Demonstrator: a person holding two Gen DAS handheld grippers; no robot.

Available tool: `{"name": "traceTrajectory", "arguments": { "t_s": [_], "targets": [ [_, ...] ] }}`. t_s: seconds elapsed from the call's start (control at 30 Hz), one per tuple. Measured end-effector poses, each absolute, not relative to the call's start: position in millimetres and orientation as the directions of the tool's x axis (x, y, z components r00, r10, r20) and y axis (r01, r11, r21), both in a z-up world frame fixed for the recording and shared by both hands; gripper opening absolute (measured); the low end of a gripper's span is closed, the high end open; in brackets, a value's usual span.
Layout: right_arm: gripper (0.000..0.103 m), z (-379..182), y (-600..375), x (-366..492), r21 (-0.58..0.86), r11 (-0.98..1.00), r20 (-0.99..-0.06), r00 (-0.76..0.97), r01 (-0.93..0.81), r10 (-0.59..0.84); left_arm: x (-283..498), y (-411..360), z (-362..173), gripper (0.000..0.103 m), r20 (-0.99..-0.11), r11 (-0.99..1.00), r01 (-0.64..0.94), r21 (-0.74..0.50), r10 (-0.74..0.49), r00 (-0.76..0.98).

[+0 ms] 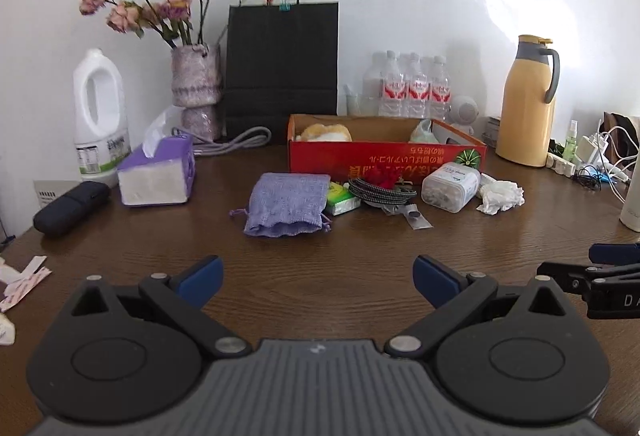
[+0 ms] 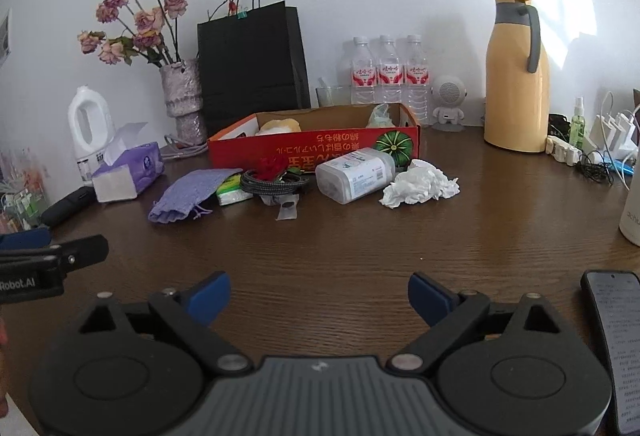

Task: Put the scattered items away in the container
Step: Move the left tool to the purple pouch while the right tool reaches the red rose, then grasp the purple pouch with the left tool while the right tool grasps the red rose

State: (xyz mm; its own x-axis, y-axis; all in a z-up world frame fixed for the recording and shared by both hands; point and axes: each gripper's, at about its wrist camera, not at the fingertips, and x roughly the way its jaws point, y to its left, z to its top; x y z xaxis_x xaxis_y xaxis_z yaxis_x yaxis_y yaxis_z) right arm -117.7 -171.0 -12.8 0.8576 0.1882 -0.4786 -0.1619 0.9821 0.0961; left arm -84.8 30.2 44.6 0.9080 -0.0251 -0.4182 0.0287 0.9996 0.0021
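A red cardboard box point(image 1: 384, 155) point(image 2: 312, 149) stands at the back of the brown table, with a yellowish soft item and a pale bag inside. In front of it lie a purple drawstring pouch point(image 1: 286, 203) point(image 2: 186, 195), a green tissue pack point(image 1: 340, 201) point(image 2: 232, 193), a coiled braided cable point(image 1: 380, 189) point(image 2: 272, 181) with a red flower on it, a clear plastic tub point(image 1: 450, 187) point(image 2: 354, 175) and a crumpled white tissue point(image 1: 500, 195) point(image 2: 420, 183). My left gripper point(image 1: 318, 282) and right gripper point(image 2: 320, 298) both stand open and empty, well short of the items.
A purple tissue box point(image 1: 158, 173), white jug point(image 1: 100, 115), dark case point(image 1: 70, 207), vase of dried flowers point(image 1: 196, 87) and black paper bag point(image 1: 282, 71) stand at back left. Water bottles point(image 2: 386, 71), a yellow thermos point(image 2: 516, 75) and chargers point(image 2: 612, 139) stand at right. A phone point(image 2: 616, 348) lies near right.
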Motion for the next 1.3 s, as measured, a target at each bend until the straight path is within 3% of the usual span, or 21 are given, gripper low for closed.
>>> {"name": "traceTrajectory", "arguments": {
  "t_s": [0.27,0.6,0.77,0.9,0.93,0.97,1.0,1.03,1.1,1.3],
  "targets": [
    [0.072,-5,-138,-23,0.05,0.966,-0.521,0.819,-0.252,0.24,15,47,54,0.099,-0.439,0.997,0.062,0.052,-0.033,0.898],
    [0.071,7,-107,79,0.082,0.947,-0.509,0.803,-0.312,0.309,101,75,44,0.103,-0.482,0.997,0.015,0.076,0.024,0.876],
    [0.071,-4,-89,130,0.052,0.952,-0.568,0.775,-0.302,0.277,128,89,31,0.096,-0.567,0.999,0.031,-0.009,-0.031,0.823],
    [0.068,-18,-82,149,0.055,0.945,-0.61,0.738,-0.324,0.288,131,91,25,0.066,-0.608,0.998,0.047,-0.029,-0.055,0.792],
    [0.063,-19,-81,150,0.058,0.943,-0.612,0.735,-0.329,0.294,131,91,25,0.053,-0.613,0.998,0.051,-0.036,-0.062,0.788],
    [0.048,-20,-80,150,0.057,0.939,-0.617,0.727,-0.34,0.3,130,90,25,0.044,-0.616,0.998,0.051,-0.039,-0.064,0.785],
    [0.039,-21,-77,150,0.053,0.932,-0.626,0.716,-0.358,0.31,129,89,25,0.028,-0.618,0.998,0.052,-0.037,-0.064,0.784],
    [0.039,-21,-76,149,0.043,0.931,-0.63,0.713,-0.362,0.307,127,88,24,0.015,-0.615,0.998,0.049,-0.034,-0.06,0.786],
    [0.039,-19,-73,145,0.023,0.935,-0.631,0.72,-0.355,0.289,124,87,23,0.002,-0.61,0.997,0.056,-0.055,-0.078,0.789],
    [0.039,13,-94,116,0.059,0.949,-0.533,0.794,-0.31,0.293,98,84,44,0.001,-0.548,0.995,0.07,-0.071,-0.098,0.831]
  ]
}}
